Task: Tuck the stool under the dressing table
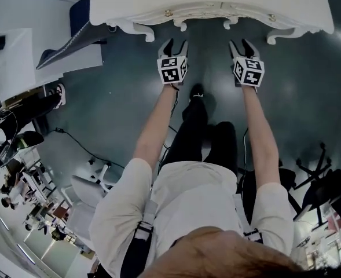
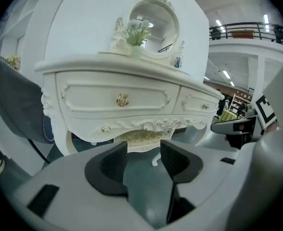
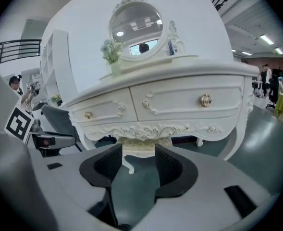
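Note:
The white carved dressing table stands at the top of the head view, and its drawers fill both gripper views. Under its apron sits the stool, with a pale gold cushion and a white curved leg. In the head view the table top hides most of it. My left gripper and right gripper hover side by side just in front of the table, pointing at it. Both are open, and only grey floor shows between the left jaws and the right jaws.
A round mirror and a vase of flowers stand on the table. A dark grey chair is at the table's left. A cable lies on the floor at left, and an office chair base is at right.

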The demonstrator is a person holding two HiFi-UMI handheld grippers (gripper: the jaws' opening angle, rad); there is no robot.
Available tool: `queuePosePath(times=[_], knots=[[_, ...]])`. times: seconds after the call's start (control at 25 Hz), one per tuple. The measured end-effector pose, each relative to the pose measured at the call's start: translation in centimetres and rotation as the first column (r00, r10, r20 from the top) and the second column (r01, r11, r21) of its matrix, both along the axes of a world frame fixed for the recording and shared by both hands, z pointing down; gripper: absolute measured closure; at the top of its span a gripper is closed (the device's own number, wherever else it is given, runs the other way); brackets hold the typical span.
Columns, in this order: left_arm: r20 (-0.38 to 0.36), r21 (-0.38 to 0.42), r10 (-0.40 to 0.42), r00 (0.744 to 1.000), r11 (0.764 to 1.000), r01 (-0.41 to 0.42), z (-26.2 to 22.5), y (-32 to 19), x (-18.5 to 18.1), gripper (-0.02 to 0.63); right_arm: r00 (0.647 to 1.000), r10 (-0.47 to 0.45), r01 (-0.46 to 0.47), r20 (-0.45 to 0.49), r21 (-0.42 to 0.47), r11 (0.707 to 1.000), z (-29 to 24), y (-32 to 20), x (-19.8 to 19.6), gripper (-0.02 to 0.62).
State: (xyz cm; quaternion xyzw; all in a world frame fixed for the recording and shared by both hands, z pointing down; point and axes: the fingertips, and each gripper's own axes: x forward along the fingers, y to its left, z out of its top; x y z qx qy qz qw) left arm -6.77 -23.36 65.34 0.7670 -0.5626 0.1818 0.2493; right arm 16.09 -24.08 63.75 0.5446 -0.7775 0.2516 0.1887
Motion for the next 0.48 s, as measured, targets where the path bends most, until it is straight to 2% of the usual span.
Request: queuePosePath(times=[0.2,0.36,0.48], knots=[[-0.035,-0.011,0.039,0.999,0.999,-0.04,-9.0,4.2,1.5,0.379,1.0,0.002,-0.002,0.007,-0.026,1.0,-9.2,4.9,-2.5,0.364],[-0.07,-0.006,0.015,0.997,1.0,-0.016,-15.5,6.4,0.8,0.379,0.996,0.063,-0.062,0.061,-0.019,0.998,-16.1,8.5,-4.2,0.365],[-0.077,-0.004,0.006,0.997,1.0,-0.006,-18.9,9.3,0.7,0.382,0.993,0.079,-0.078,0.086,-0.018,0.997,-19.3,12.4,-5.1,0.364]])
